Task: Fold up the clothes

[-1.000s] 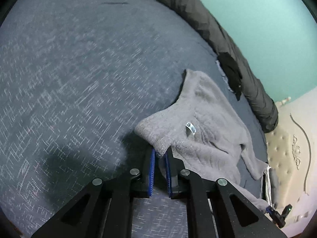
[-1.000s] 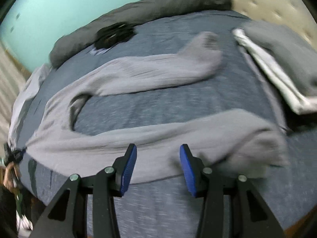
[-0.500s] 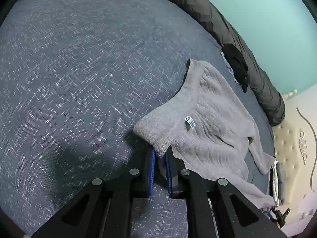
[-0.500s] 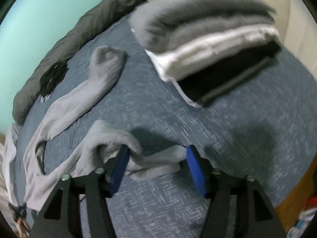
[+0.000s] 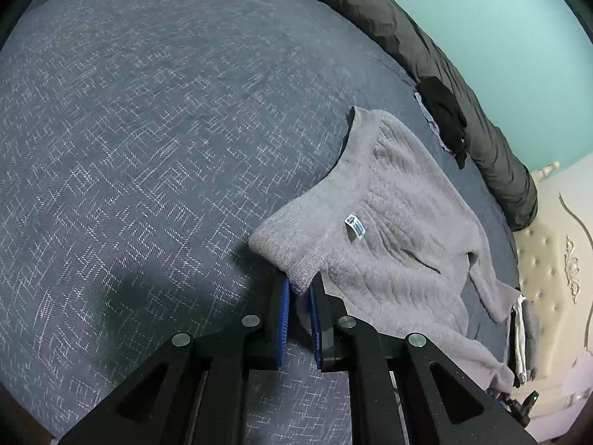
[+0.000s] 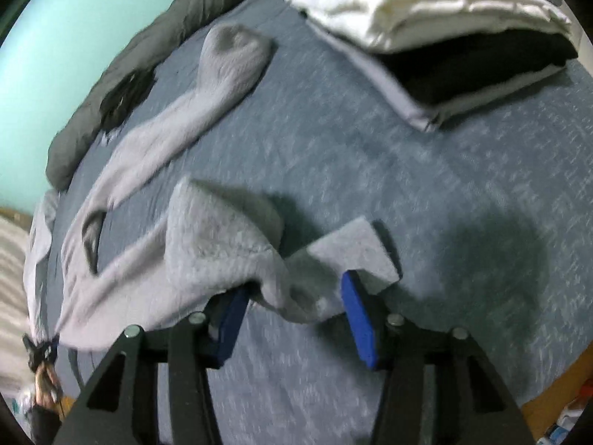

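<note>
A pair of grey fleece trousers (image 5: 389, 230) lies spread on the blue-grey bed cover (image 5: 148, 148). My left gripper (image 5: 298, 285) is shut on the near corner of the waistband, close to the white label (image 5: 355, 225). In the right wrist view the near trouser leg (image 6: 207, 244) bunches up and its flat cuff (image 6: 355, 248) lies folded over. My right gripper (image 6: 292, 296) is low over that leg end with its jaws closing. The cloth sags between the blue pads (image 6: 357, 315) and drapes over the left one, but is not pinched. The far leg (image 6: 222, 70) lies straight.
A stack of folded grey, white and black clothes (image 6: 444, 18) sits beyond the cuff. A rolled dark duvet (image 5: 426, 55) lines the teal wall, with a black garment (image 5: 444, 118) against it. A cream tufted headboard (image 5: 548, 259) closes the far end. A wooden floor (image 6: 556, 393) shows past the bed's edge.
My right gripper has travelled along the near leg to its end and come down, so the cuff now lies between its jaws. The left gripper has kept its hold and place.
</note>
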